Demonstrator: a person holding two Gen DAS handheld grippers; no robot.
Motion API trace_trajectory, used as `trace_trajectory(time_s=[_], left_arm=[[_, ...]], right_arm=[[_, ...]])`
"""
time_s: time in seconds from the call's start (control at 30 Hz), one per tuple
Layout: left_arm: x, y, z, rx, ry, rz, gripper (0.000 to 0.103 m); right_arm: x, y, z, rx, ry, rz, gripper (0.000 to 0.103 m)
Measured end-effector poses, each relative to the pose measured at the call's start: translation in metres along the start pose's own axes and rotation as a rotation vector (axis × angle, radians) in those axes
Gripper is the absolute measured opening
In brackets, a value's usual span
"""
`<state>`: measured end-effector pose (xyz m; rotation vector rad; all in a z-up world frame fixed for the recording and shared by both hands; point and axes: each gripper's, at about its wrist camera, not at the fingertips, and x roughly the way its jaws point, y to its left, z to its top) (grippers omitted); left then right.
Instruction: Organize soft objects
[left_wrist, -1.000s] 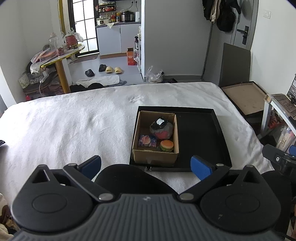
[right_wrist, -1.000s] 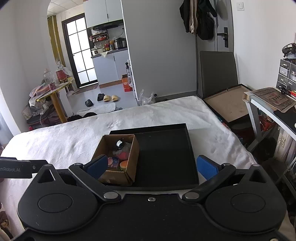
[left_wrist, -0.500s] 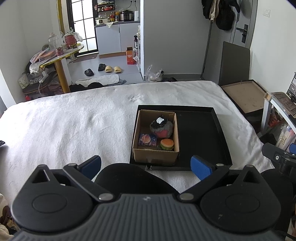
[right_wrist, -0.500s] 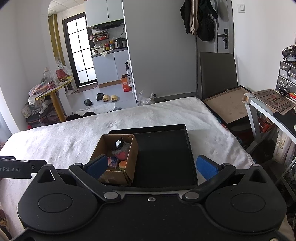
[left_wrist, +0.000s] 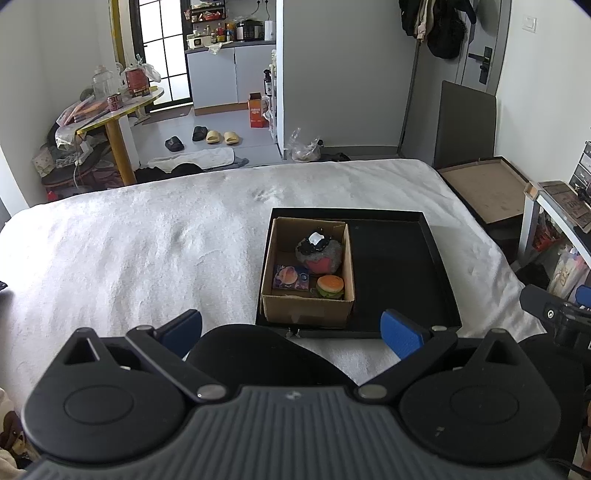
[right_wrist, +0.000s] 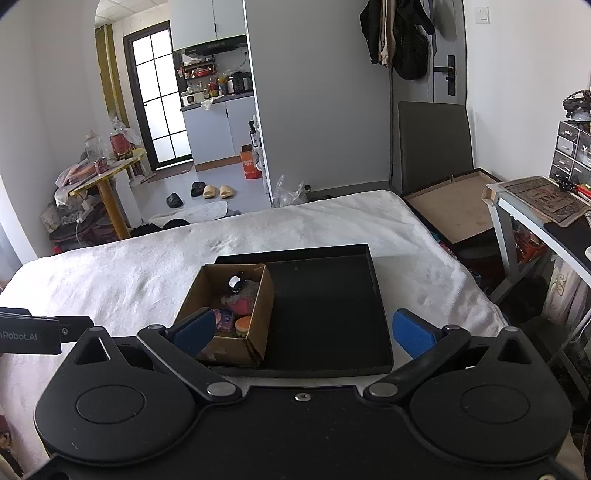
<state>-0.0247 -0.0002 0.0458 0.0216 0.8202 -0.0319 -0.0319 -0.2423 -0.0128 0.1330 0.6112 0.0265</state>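
Three soft toys (left_wrist: 319, 258) sit in the cardboard box (left_wrist: 306, 308) on the black tray's (left_wrist: 402, 266) left side, unmoved over the last second. Left gripper (left_wrist: 291, 330) and right gripper (right_wrist: 303, 330) hover back, fingers apart and empty: sorted, or waiting

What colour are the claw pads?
Blue pads on black arms, for both claws; clearest in the left wrist view.
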Motion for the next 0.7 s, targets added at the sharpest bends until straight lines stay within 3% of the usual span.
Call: trace_trajectory(time_s=[0.7], left_arm=[[0.0093, -0.0027, -0.0016, 0.018, 0.009, -0.010, 0.102]], right_arm=[[0.0058, 0.0009, -0.0034, -0.017, 0.046, -0.007, 0.103]])
